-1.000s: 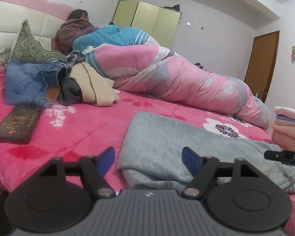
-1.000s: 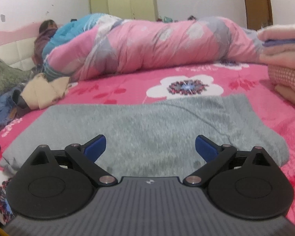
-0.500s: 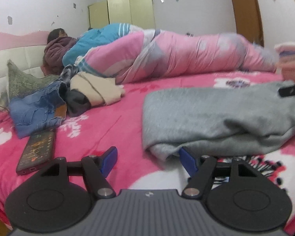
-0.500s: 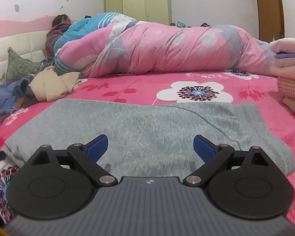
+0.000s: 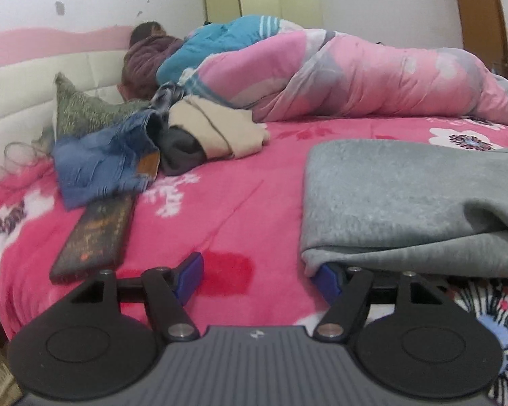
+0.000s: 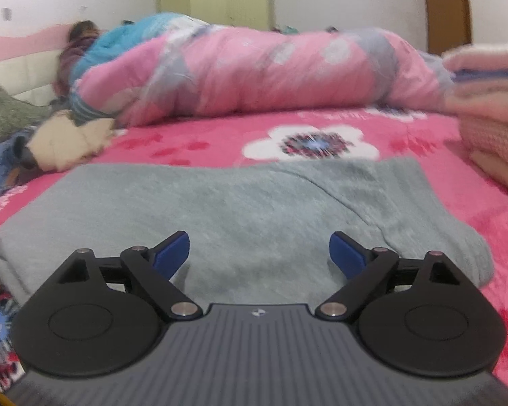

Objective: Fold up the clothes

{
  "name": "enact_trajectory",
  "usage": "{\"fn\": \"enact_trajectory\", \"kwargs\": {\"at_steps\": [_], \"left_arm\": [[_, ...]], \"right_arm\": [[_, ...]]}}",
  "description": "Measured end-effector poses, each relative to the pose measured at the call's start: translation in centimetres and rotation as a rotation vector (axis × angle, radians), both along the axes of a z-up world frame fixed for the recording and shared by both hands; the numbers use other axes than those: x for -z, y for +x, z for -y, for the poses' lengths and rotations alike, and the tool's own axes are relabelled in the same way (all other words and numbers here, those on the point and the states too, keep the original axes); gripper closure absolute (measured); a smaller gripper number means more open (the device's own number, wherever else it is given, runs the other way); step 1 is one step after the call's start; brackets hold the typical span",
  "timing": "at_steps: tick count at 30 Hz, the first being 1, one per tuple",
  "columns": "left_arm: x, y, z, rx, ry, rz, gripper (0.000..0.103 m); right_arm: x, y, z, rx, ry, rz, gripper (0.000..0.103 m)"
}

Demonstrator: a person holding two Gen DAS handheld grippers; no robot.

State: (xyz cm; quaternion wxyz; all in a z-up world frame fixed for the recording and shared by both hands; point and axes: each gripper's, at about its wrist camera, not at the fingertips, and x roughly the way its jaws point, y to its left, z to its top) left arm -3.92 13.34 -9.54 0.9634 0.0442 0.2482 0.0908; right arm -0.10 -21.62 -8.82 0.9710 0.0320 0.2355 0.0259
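Observation:
A folded grey garment [image 5: 406,199] lies on the pink flowered bedspread [image 5: 227,203]. My left gripper [image 5: 259,279] is open, low at the garment's near left corner. Its right finger [image 5: 328,280] is tucked just under that corner, and only bedspread shows between the jaws. In the right wrist view the grey garment [image 6: 254,203] spreads across the middle. My right gripper [image 6: 260,253] hovers over its near edge. The jaws are closing with grey cloth between them, but the pads stand apart from it.
A dark phone [image 5: 94,237], blue jeans [image 5: 101,165], a beige garment [image 5: 216,132] and a green pillow [image 5: 88,111] lie to the left. A person under a pink quilt [image 5: 355,77] lies across the back. Stacked folded clothes [image 6: 491,108] stand at the right.
The left gripper has rolled level and sunk to the grey garment's left corner, its right finger now under the edge. The right gripper's jaws have narrowed a little over the garment.

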Motion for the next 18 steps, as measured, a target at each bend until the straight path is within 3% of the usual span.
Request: {"fn": "enact_trajectory", "kwargs": {"at_steps": [7,12,14,18], "left_arm": [[-1.1,-2.8,-1.9,0.069,-0.045,0.042,0.03],[-4.1,-4.7,-2.5,0.073,-0.083,0.165,0.031],[-4.9,-4.0,-1.1,0.128,-0.08,0.2,0.035],[-4.7,-1.6,2.7,0.281,-0.068,0.19,0.058]], "right_arm": [[-0.7,-0.8,0.5,0.0,0.014,0.044,0.025],[-2.2,-1.3,-0.7,-0.06,0.025,0.098,0.044],[-2.5,-0.9,-2.1,-0.116,0.032,0.094,0.053],[-2.6,-0.8,-6.5,-0.249,-0.013,0.091,0.069]]}}
